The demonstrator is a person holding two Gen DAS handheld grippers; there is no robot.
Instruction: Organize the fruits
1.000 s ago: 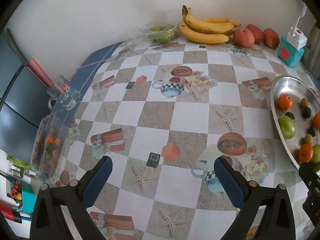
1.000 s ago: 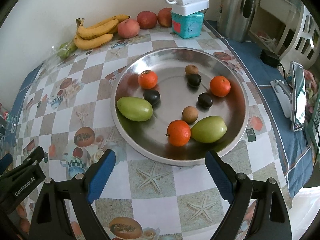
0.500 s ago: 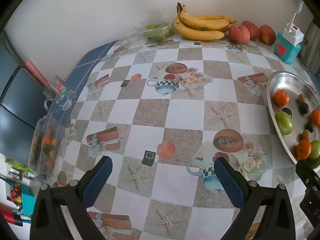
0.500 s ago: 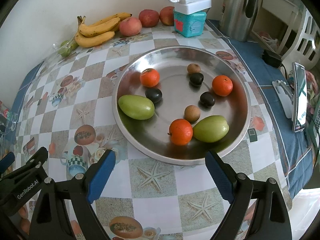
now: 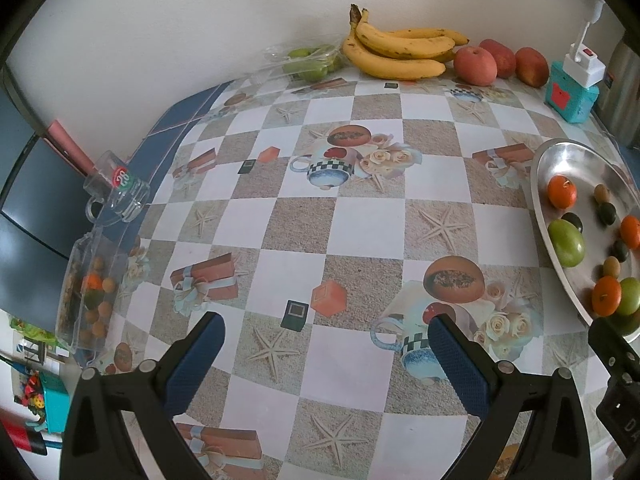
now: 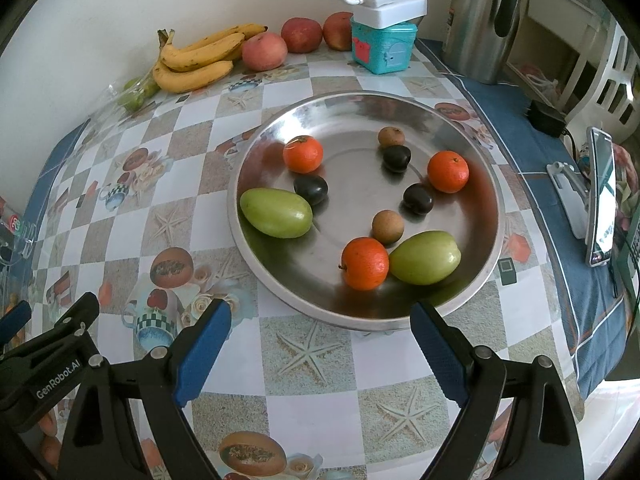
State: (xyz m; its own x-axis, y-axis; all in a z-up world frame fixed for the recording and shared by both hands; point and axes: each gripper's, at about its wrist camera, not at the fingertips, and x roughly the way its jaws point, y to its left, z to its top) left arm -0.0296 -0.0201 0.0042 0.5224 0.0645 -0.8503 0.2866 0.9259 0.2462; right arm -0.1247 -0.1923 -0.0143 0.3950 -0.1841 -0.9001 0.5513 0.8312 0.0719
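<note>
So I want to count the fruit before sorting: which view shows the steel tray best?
The right wrist view: the whole steel tray lies in front of the open right gripper, all its fruit visible. The left wrist view catches only its near side at the right edge.

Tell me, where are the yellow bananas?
In the right wrist view the bananas lie at the far left of the table by the wall, beside a pinkish apple and a clear pack of green fruit.

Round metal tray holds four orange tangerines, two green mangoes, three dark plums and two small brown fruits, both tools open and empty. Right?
Not quite: the round metal tray holds three orange tangerines, not four. The right wrist view shows it. The rest stands: two green mangoes, three dark plums, two small brown fruits, both tools open and empty.
</note>
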